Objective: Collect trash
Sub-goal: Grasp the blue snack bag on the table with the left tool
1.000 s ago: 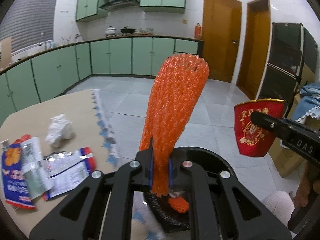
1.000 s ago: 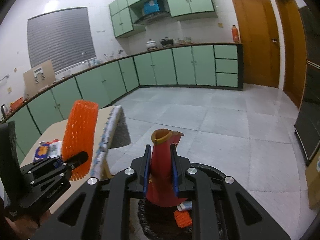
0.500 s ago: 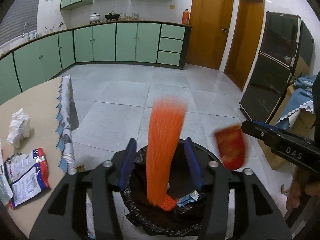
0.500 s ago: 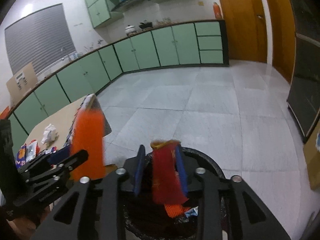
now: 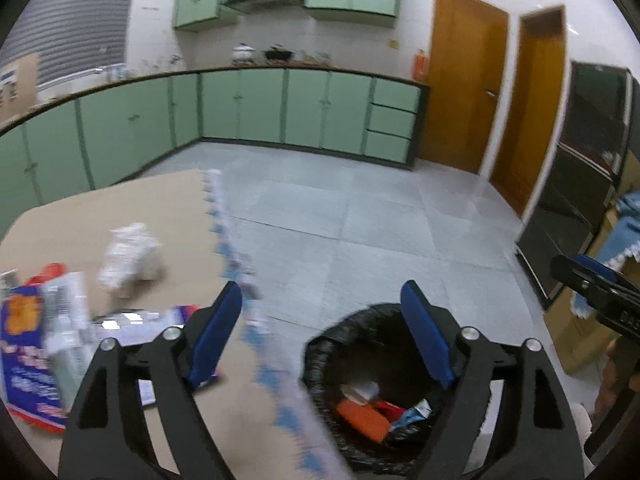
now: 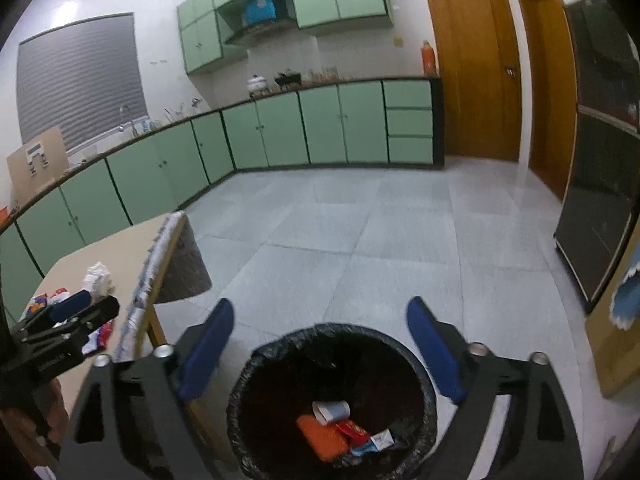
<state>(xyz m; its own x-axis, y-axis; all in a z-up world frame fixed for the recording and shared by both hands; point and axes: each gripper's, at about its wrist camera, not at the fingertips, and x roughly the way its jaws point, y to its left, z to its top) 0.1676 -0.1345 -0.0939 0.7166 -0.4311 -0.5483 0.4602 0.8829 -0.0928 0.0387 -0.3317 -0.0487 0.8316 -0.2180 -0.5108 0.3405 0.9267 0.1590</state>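
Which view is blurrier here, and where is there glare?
Left wrist view: motion blur smears the crumpled tissue, wrappers and table edge. Right wrist view: sharper, trash bin contents legible; glare on the wall top left; fisheye bends the cabinets in both.

Soft, even indoor light fills the kitchen, glaring off the white wall point(image 6: 72, 12) and glossy floor point(image 6: 520, 184), while the left view smears with motion blur along the table point(image 5: 120, 208) edge and both views bend into dark corners.
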